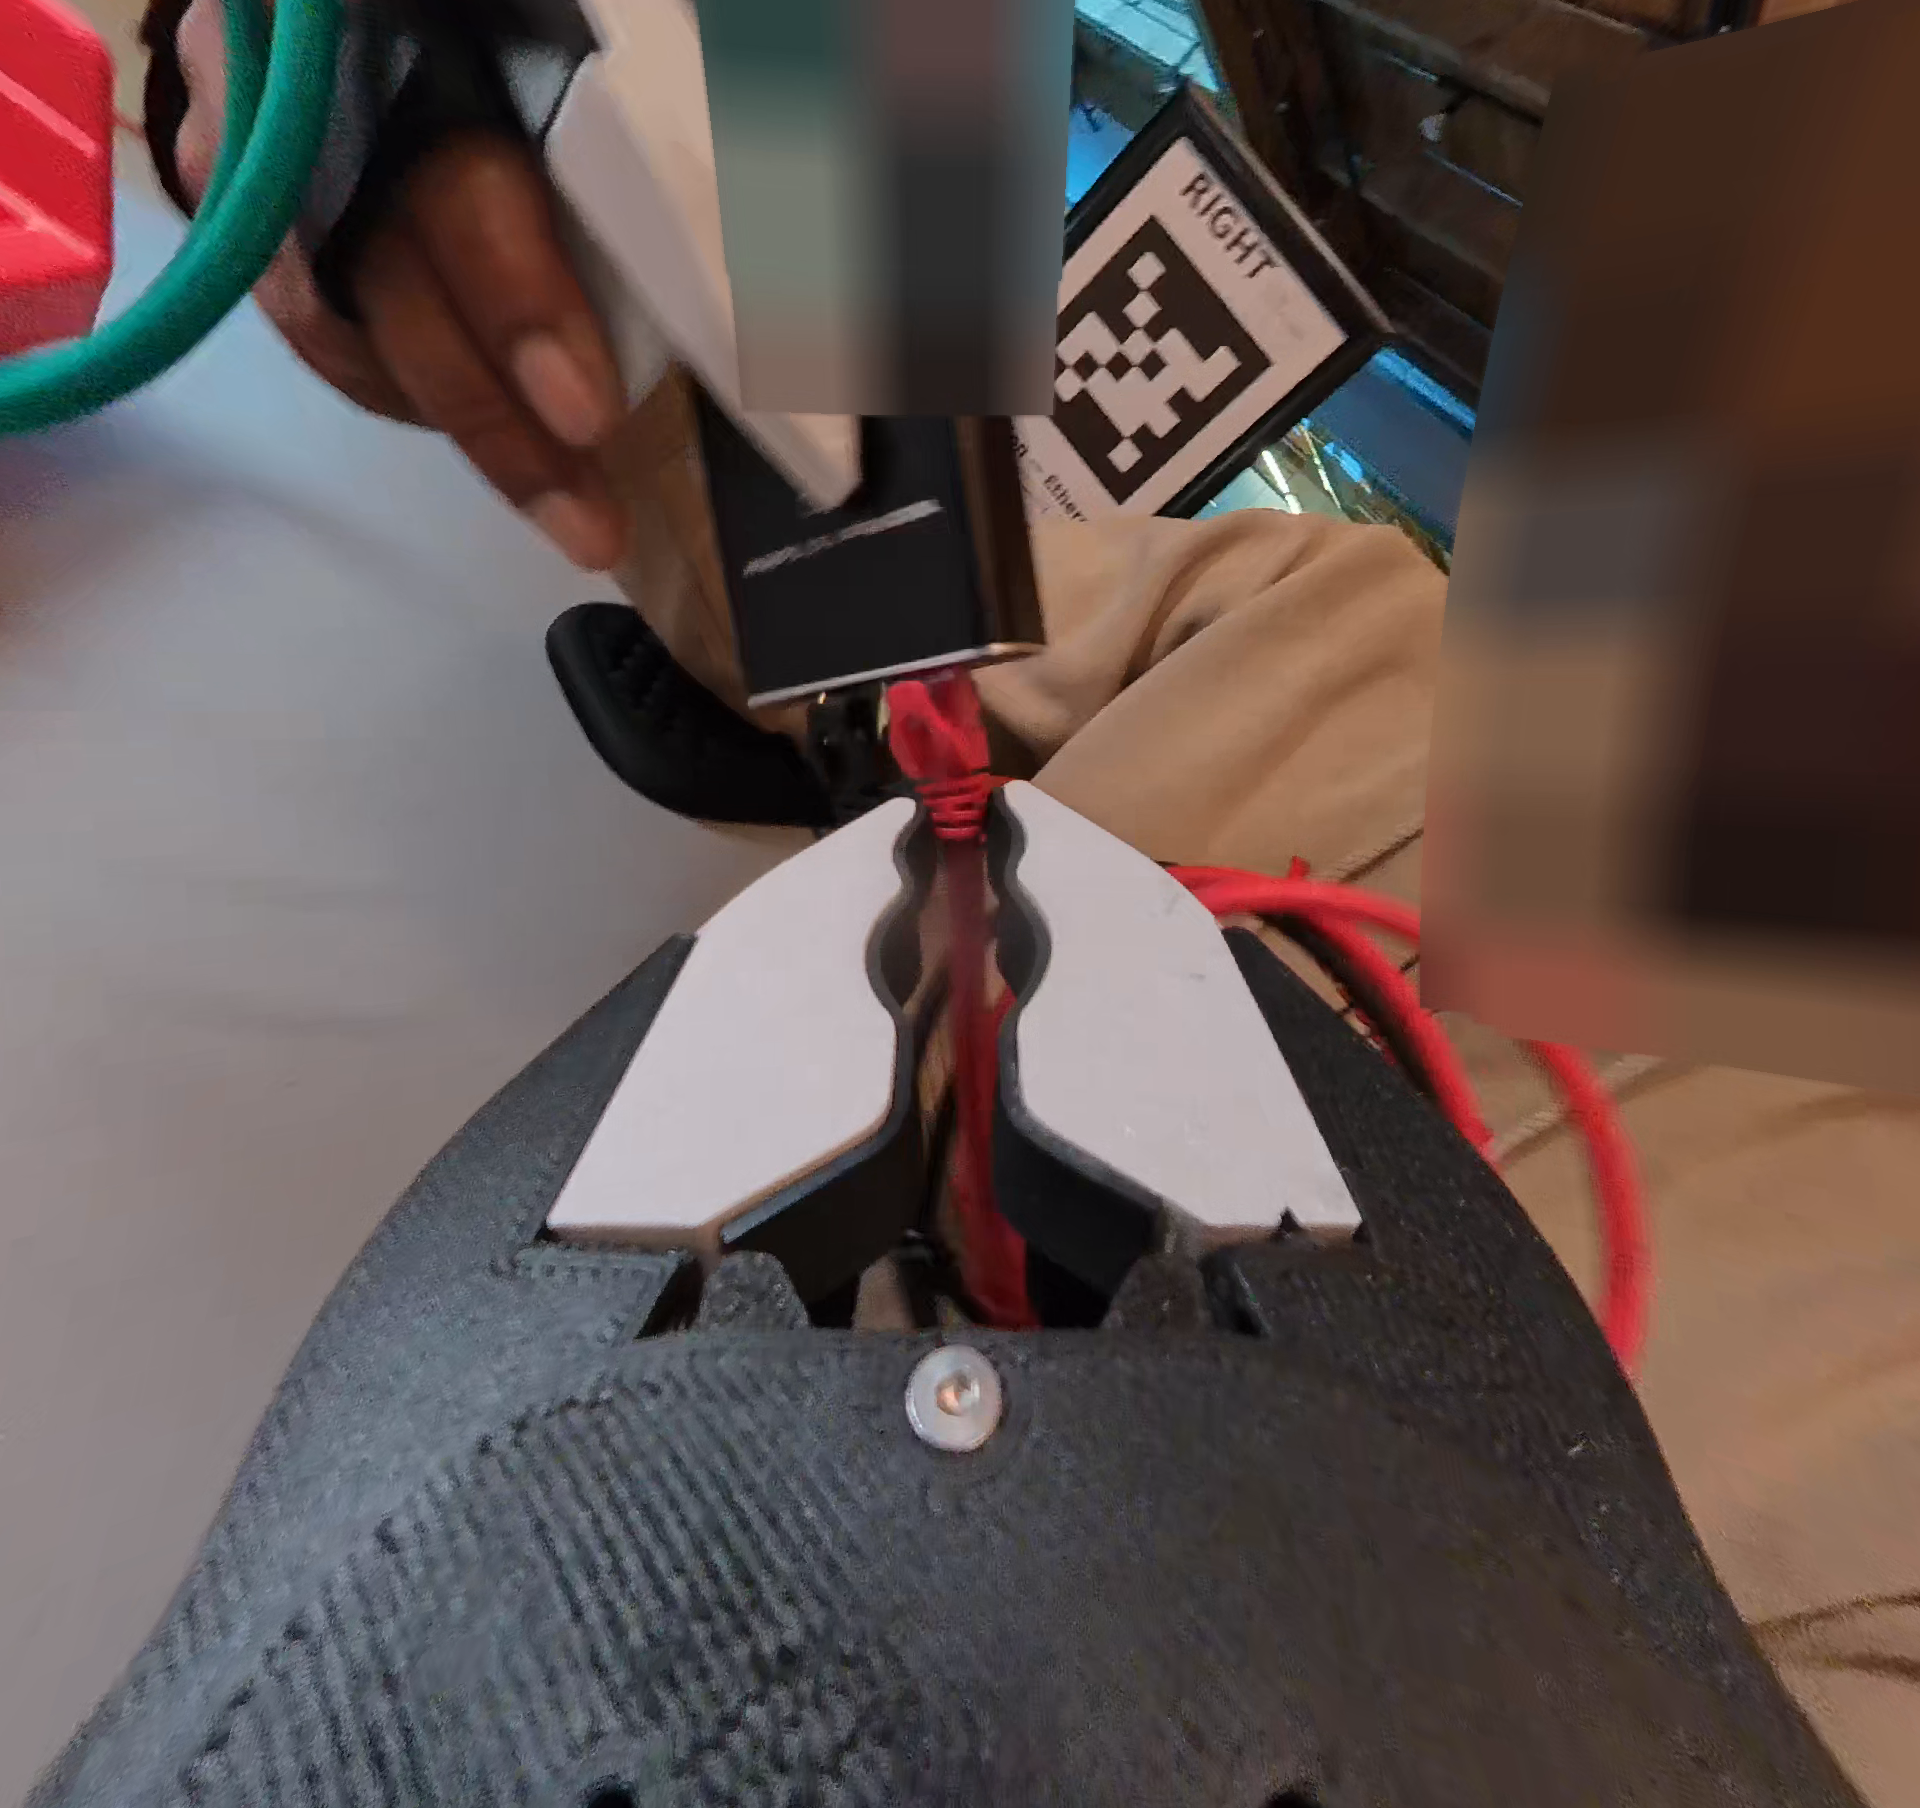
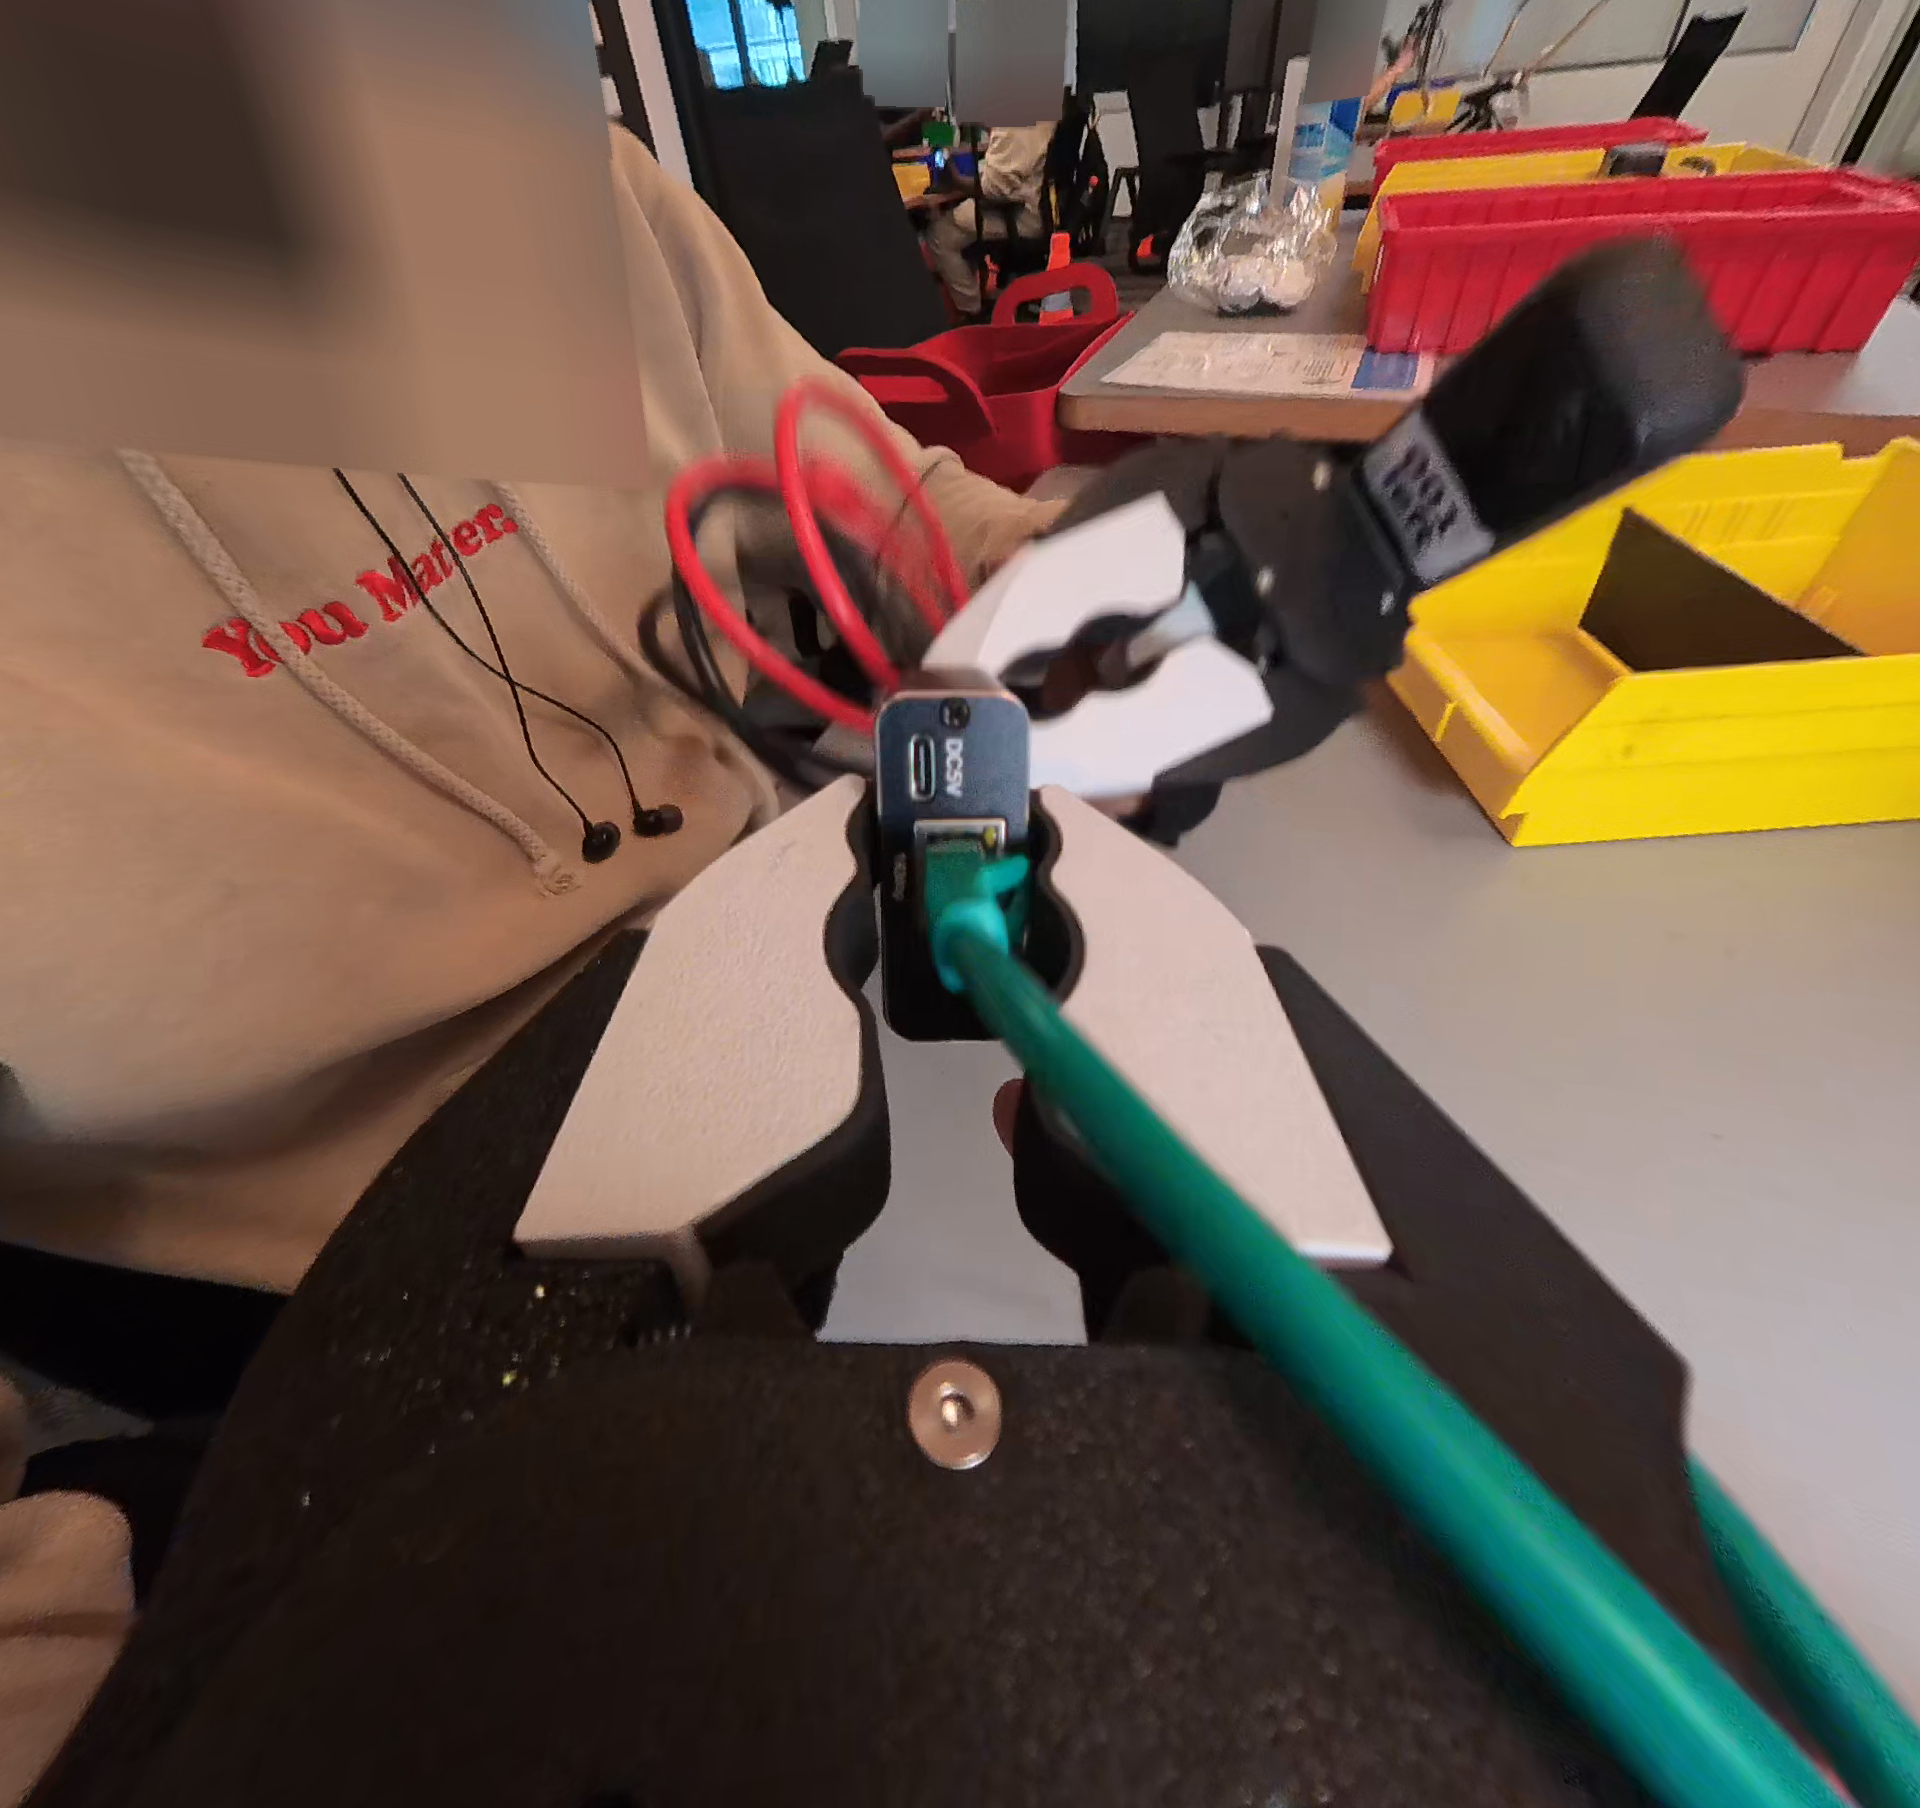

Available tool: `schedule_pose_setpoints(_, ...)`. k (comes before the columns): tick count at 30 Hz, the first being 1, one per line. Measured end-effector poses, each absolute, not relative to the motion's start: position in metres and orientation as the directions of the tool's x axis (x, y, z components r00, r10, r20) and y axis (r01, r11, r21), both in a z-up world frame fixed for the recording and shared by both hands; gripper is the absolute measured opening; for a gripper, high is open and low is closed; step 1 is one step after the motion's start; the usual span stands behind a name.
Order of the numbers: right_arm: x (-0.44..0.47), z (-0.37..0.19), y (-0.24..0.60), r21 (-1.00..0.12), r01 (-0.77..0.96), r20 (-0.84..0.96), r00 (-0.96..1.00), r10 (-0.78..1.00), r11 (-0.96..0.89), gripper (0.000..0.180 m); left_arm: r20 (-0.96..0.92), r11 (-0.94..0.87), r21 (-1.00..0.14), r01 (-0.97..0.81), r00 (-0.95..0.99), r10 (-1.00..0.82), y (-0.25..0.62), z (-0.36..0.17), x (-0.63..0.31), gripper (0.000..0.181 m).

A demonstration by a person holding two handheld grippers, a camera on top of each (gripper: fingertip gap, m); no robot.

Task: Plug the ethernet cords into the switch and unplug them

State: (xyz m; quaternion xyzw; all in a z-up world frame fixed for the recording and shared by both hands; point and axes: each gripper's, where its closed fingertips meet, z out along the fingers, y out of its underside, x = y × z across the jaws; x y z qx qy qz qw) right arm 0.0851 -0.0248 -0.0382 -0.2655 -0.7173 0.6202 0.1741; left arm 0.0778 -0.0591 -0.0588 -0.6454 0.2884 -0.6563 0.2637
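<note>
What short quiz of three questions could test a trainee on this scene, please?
1. True or false: the green cord is plugged into the switch.
2. What does the left gripper clamp? A) the yellow bin B) the red cord C) nothing
3. Fill in: the right gripper is closed on the ____.

Key
1. True; its plug sits in the port that faces the right wrist camera.
2. B; the red cord is clamped just behind its plug, at the switch's opposite end.
3. Switch.
</note>
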Motion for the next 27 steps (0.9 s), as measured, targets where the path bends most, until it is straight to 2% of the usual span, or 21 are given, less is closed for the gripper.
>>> schedule_pose_setpoints(3, 0.076, -0.034, -0.028, -0.989, 0.102, -0.017, -0.791, 0.612, 0.105, 0.025, 0.640, -0.640, -0.764, -0.085, 0.023, -0.768, -0.064, -0.057, 0.067, 0.009)
schedule_pose_setpoints(7, 0.069, -0.020, -0.012, -0.992, 0.057, 0.035, -0.716, 0.697, 0.109, 0.024, 0.450, -0.480, -0.875, -0.068, 0.254, -0.856, -0.041, -0.052, 0.048, 0.010)
schedule_pose_setpoints(11, 0.072, -0.048, -0.007, -0.922, 0.227, 0.090, -0.664, 0.742, 0.314, 0.024, 0.273, -0.318, -0.948, -0.010, 0.487, -0.830, -0.019, -0.028, 0.014, 0.027)
schedule_pose_setpoints(13, 0.066, -0.060, -0.008, -0.875, 0.294, 0.119, -0.639, 0.760, 0.384, 0.024, 0.210, -0.258, -0.966, -0.017, 0.530, -0.821, -0.020, -0.020, 0.016, 0.032)
schedule_pose_setpoints(18, 0.046, -0.062, -0.017, -0.833, 0.370, 0.153, -0.562, 0.813, 0.413, 0.024, -0.088, -0.183, -0.919, -0.348, 0.635, -0.767, -0.013, -0.057, 0.039, 0.044)
schedule_pose_setpoints(20, 0.042, -0.057, -0.021, -0.824, 0.370, 0.193, -0.529, 0.826, 0.430, 0.025, -0.175, -0.138, -0.899, -0.415, 0.631, -0.756, -0.012, -0.062, 0.044, 0.039)
schedule_pose_setpoints(21, 0.041, -0.054, -0.021, -0.818, 0.369, 0.217, -0.512, 0.831, 0.441, 0.025, -0.195, -0.125, -0.890, -0.438, 0.615, -0.764, -0.014, -0.064, 0.047, 0.027)
schedule_pose_setpoints(22, 0.041, -0.054, -0.022, -0.810, 0.374, 0.227, -0.511, 0.829, 0.452, 0.025, -0.215, -0.110, -0.884, -0.454, 0.606, -0.766, -0.015, -0.065, 0.049, 0.024)
schedule_pose_setpoints(25, 0.038, -0.042, -0.026, -0.839, 0.341, 0.233, -0.479, 0.847, 0.424, 0.026, -0.216, -0.112, -0.882, -0.458, 0.604, -0.767, -0.017, -0.063, 0.048, 0.024)
schedule_pose_setpoints(27, 0.033, -0.029, -0.022, -0.891, 0.312, 0.176, -0.436, 0.883, 0.332, 0.035, -0.206, -0.102, -0.908, -0.406, 0.647, -0.734, -0.012, -0.052, 0.042, 0.024)
